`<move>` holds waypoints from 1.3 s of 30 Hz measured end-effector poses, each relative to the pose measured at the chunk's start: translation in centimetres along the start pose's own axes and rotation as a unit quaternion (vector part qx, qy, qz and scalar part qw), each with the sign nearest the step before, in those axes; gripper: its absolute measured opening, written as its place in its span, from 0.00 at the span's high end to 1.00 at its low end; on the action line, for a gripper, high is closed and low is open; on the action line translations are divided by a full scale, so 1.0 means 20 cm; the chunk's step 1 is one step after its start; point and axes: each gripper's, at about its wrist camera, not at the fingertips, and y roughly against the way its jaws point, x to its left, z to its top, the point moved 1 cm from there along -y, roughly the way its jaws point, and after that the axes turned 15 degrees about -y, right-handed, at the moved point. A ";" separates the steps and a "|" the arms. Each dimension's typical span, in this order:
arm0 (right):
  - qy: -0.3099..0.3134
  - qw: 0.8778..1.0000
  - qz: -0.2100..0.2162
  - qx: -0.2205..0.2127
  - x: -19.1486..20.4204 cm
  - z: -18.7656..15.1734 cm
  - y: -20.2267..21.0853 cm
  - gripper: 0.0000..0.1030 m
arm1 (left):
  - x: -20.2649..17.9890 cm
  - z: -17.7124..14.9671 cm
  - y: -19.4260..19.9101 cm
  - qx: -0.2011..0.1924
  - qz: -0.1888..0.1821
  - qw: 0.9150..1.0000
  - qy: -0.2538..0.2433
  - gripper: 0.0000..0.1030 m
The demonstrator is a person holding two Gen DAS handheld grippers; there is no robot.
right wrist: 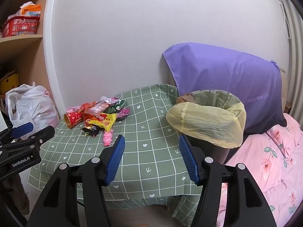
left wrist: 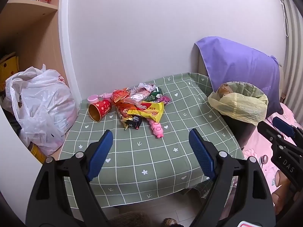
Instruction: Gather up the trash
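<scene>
The trash (left wrist: 136,106) lies heaped at the far left of my desk (left wrist: 151,157), by the wall: crumpled wrappers in red, orange, silver, green and magenta, a flat yellow wafer packet (left wrist: 148,111) on top at the front, a red paper cup (left wrist: 99,109) tipped on its side with its mouth toward me, and a small pink lid (left wrist: 92,98) behind it. The bin (right wrist: 208,124), lined with a yellow bag, stands at the desk's right edge, well apart from the heap.

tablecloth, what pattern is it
Sage green tablecloth with a white grid and small hearts, stars, arrows; clearest in the left wrist view.
</scene>
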 end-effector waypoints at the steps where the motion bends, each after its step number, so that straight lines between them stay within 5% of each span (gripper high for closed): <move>1: 0.000 1.000 -0.001 0.000 0.00 0.00 0.00 0.45 | 0.00 0.00 0.00 0.000 0.000 1.000 0.000 0.24; 39: 0.001 1.000 0.000 0.006 0.01 -0.01 0.00 0.45 | 0.01 0.01 0.00 0.001 -0.002 1.000 0.002 0.24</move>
